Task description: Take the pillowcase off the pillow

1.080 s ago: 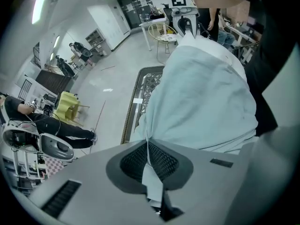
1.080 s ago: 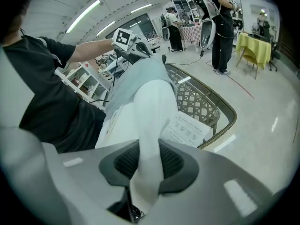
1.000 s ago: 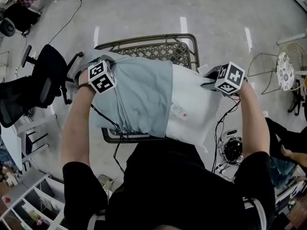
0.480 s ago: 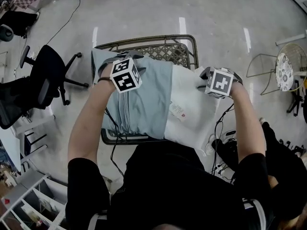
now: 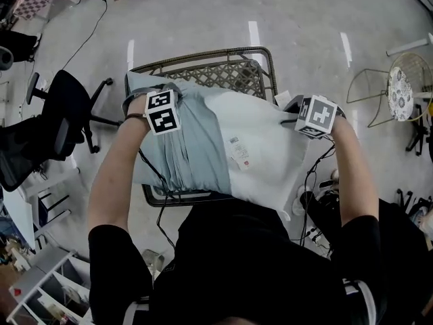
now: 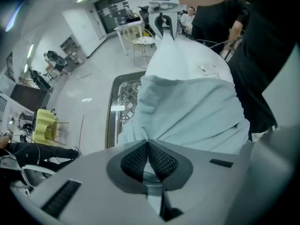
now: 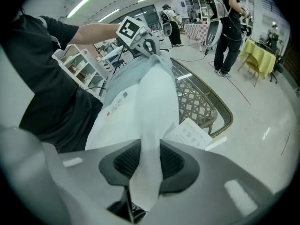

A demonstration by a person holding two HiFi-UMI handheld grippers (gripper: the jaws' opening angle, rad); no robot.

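1. The pillowcase (image 5: 183,144) is about half off, I'd say. The blue-grey fabric only covers the end of the pillow (image 5: 267,147) under the left jaws and is bunched into folds there. The white end toward the right jaws is bare. The whole thing lies across a woven counter (image 5: 203,54), right up against the person's body.
2. The left gripper (image 6: 148,143) has its jaws pinched together on a fold of the pillowcase. The right gripper (image 7: 149,149) has jaws that have just been closing. They're narrow now, with the white pillow corner clamped between them.
3. Still to do, as I read it: slide the case off the covered half, out past the left jaws, while the right side anchors the pillow.
4. A printed tag (image 5: 238,151) sits on the bare pillow between the two sets of jaws. A paper sheet (image 7: 192,135) lies just beside the right jaws, and cables (image 5: 312,178) dangle below them.
5. A black office chair (image 5: 64,107) stands out beyond the left jaws, and that's the pull direction. It looks well apart though, so my guess is the bunched folds are the likelier snag.
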